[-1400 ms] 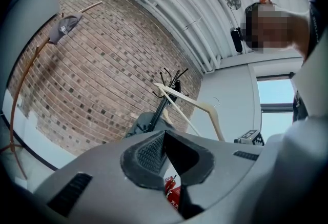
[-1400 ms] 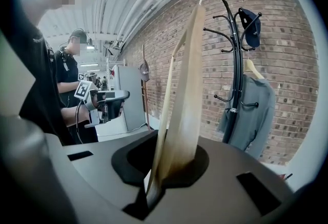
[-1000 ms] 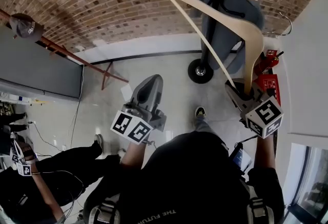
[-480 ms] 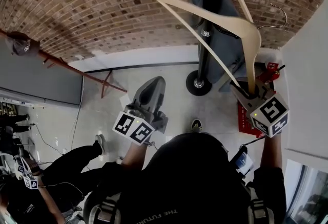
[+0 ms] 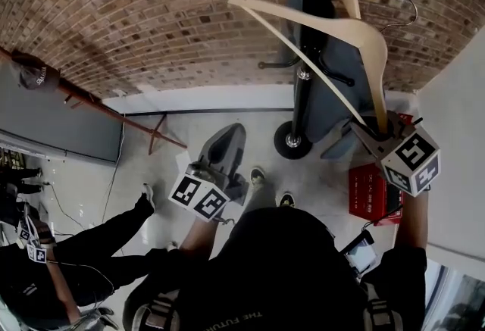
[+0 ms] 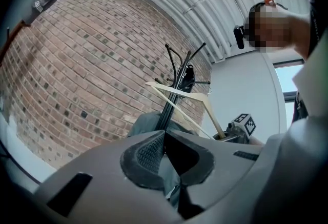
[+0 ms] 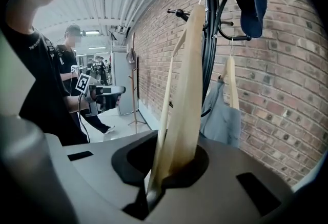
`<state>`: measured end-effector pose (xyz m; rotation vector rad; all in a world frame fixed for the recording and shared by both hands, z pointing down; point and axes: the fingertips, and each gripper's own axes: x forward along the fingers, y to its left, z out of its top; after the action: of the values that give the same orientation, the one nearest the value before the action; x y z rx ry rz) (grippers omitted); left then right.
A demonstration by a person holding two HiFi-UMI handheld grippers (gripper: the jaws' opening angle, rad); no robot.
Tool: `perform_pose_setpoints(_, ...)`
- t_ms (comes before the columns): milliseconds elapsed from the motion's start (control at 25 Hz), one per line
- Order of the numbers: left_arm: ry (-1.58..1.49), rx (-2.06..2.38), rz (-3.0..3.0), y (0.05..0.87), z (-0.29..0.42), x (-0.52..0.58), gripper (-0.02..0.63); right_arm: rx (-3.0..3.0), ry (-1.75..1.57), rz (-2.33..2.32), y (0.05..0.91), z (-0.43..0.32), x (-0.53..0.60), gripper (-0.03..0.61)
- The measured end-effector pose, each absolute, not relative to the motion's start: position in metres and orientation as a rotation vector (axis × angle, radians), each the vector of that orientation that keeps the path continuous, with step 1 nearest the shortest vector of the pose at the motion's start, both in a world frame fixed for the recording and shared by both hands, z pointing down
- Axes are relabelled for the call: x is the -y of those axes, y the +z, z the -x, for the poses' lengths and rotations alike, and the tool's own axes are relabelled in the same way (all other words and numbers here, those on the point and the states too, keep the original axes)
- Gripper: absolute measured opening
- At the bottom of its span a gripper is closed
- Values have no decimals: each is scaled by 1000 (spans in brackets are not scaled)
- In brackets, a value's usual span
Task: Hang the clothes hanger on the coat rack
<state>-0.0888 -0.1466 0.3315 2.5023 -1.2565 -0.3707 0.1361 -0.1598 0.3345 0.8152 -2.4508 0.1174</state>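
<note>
My right gripper [image 5: 373, 132] is shut on the lower end of one arm of a pale wooden clothes hanger [image 5: 303, 19]. The hanger stands up out of the jaws. Its arms cross in front of the black coat rack pole [image 5: 307, 49], and its metal hook [image 5: 402, 7] hangs free to the right of the pole. In the right gripper view the hanger [image 7: 187, 95] rises from my right gripper [image 7: 169, 177] beside the rack's curved hooks [image 7: 207, 48]. My left gripper [image 5: 227, 132] is shut and holds nothing, left of the rack's base [image 5: 292, 140]. The left gripper view shows the coat rack [image 6: 174, 89] ahead.
A grey garment [image 5: 341, 87] on a second wooden hanger hangs on the rack, and a blue cap [image 7: 253, 0] sits on an upper hook. A red box [image 5: 371, 193] lies on the floor at right. A brick wall [image 5: 151, 11] stands behind. Another person [image 7: 66, 79] with a gripper stands at left.
I have stepped closer to the rack. My right gripper has carried the hanger up and toward the pole, so its arms now cross the pole. The left gripper has moved forward too.
</note>
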Motion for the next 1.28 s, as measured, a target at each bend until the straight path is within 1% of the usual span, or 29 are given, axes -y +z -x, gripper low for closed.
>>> perform_pose_setpoints(240, -408, 1230, -2520, 332, 89, 176, 20, 2381, 115, -828, 328, -142, 191, 28)
perform_pose_setpoints(680, -461, 1234, -2512, 321, 111, 214, 20, 2340, 97, -752, 326, -123, 221, 28)
perform_pose_setpoints(1280, -445, 1279, -2465, 334, 127, 211, 20, 2265, 103, -728, 344, -121, 242, 29)
